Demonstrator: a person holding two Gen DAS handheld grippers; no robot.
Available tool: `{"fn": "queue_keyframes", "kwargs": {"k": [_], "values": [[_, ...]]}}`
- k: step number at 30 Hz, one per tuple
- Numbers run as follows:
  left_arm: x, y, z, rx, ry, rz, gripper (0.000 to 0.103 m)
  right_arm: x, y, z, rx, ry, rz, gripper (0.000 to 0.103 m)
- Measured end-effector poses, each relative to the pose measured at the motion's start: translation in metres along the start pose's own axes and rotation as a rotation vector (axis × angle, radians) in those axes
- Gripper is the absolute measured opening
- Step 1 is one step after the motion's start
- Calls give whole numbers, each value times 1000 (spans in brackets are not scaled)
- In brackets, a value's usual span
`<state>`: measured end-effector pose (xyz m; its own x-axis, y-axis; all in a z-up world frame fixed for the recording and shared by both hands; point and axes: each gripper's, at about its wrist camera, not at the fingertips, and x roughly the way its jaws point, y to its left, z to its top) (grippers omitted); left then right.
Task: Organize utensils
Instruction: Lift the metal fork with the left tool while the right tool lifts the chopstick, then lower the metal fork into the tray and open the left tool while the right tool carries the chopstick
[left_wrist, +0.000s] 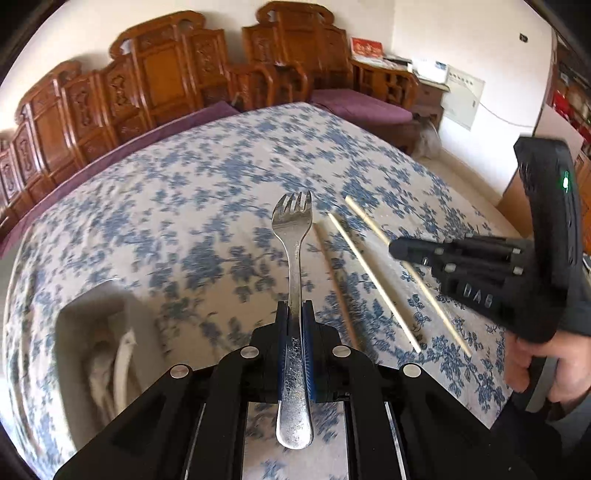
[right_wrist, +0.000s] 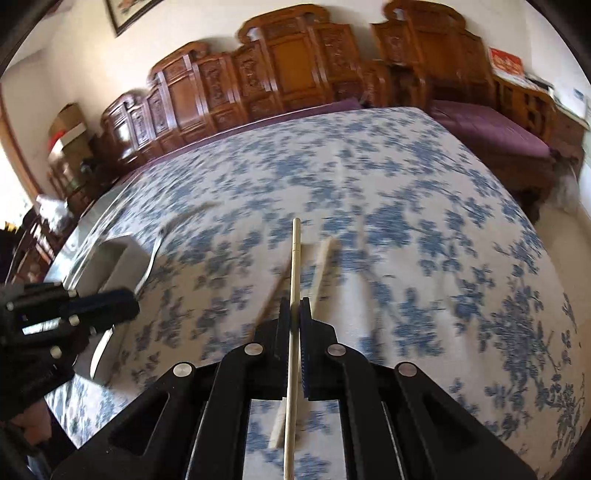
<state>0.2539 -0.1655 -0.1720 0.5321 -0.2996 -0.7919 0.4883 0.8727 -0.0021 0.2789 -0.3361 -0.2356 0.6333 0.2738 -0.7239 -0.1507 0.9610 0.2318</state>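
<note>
My left gripper is shut on a silver fork, tines pointing away, held above the blue-flowered tablecloth. Three pale wooden chopsticks lie on the cloth just right of the fork. My right gripper is shut on one pale chopstick, held along its fingers above the cloth. Other chopsticks lie blurred beneath it. A white utensil holder sits at the lower left of the left wrist view, with white utensils inside; it also shows in the right wrist view.
Carved wooden chairs with purple cushions stand along the far side of the table. The right gripper's body and the hand holding it are at the right of the left wrist view. The left gripper shows at left in the right wrist view.
</note>
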Motion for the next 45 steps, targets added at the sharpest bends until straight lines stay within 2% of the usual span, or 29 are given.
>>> {"fn": "queue_keyframes", "kwargs": {"k": [12, 22, 33, 45], "values": [[-49, 45, -26, -70, -43, 75, 7, -2, 75, -11, -149, 11, 71, 6], [-65, 82, -50, -133, -36, 127, 7, 0, 109, -22, -236, 19, 79, 6], [-42, 126, -77, -230, 27, 180, 7, 2, 110, -22, -243, 17, 78, 6], [-13, 144, -84, -255, 98, 216, 7, 1, 106, -18, -237, 5, 87, 6]]}}
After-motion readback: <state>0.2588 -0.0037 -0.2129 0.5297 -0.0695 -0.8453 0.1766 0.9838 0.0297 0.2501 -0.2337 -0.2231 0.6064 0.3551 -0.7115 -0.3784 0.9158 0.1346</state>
